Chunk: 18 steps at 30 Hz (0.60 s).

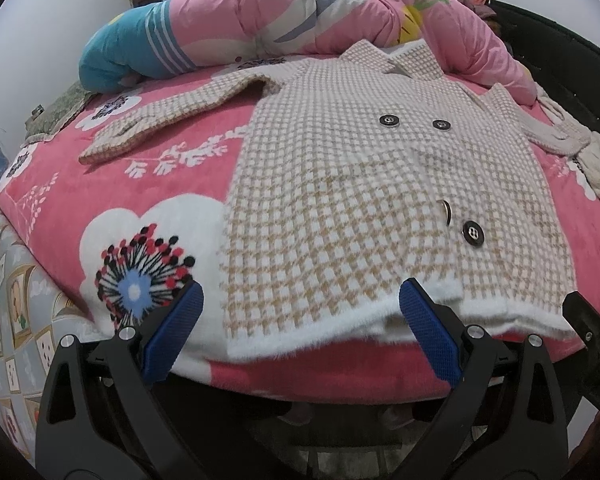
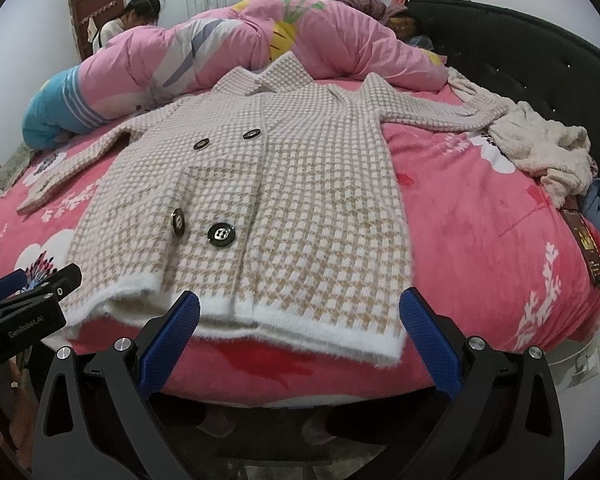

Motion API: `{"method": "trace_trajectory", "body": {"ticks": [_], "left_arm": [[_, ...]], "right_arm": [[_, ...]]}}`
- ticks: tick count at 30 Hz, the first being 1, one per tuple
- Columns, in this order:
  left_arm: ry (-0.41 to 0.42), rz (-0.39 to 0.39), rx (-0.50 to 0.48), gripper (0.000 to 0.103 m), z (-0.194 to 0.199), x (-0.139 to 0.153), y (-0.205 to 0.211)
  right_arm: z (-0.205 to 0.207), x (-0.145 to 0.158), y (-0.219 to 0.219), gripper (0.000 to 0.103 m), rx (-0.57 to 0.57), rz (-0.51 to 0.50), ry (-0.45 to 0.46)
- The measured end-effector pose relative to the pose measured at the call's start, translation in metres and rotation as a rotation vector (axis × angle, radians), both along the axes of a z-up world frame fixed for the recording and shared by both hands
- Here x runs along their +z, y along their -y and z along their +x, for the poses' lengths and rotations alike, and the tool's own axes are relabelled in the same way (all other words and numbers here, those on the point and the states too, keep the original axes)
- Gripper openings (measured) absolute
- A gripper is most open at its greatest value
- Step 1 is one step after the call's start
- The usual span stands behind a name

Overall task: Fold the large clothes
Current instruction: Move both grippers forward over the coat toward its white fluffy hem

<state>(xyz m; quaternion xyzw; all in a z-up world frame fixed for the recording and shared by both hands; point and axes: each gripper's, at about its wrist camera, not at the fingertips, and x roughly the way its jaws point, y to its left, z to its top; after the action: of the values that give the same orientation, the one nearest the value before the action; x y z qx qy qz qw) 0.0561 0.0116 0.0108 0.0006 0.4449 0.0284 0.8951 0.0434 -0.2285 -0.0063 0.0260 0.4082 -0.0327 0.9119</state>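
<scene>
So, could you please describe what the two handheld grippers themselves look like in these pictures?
Both look alike. The left gripper and the right gripper each have two black, angular arms with cut-out slots and round silver bolt heads at the joints. Each finger ends in a blue pad with a fine mesh texture. In the right wrist view, the left gripper's side carries small pale lettering, too small to read surely. No cables or sleeves show.

Left hand-held gripper (image 1: 300,328): black angular frame, two fingers w/ blue textured pads (image 1: 428,332), silver round screws at the pivots behind the pads. Right hand-held gripper (image 2: 300,326): same build, black arms, blue mesh-pattern pads (image 2: 172,336), silver screws. Left unit's side, seen from right wrist cam, carries small pale lettering, approx "GenRobot.AI".
</scene>
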Motion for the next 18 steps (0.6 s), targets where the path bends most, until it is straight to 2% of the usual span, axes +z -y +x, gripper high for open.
{"method": "trace_trajectory", "body": {"ticks": [10,18], "left_arm": [[-0.021,0.009,-0.009,0.095,0.029,-0.004,0.006],[-0.038,0.035,-0.022,0.095,0.060,-0.018,0.004]], "right_arm": [[0.029,-0.005,0.006,0.097,-0.002,0.004,-0.024],[0.059,-0.016,0.018,0.097,-0.008,0.040,-0.051]]}}
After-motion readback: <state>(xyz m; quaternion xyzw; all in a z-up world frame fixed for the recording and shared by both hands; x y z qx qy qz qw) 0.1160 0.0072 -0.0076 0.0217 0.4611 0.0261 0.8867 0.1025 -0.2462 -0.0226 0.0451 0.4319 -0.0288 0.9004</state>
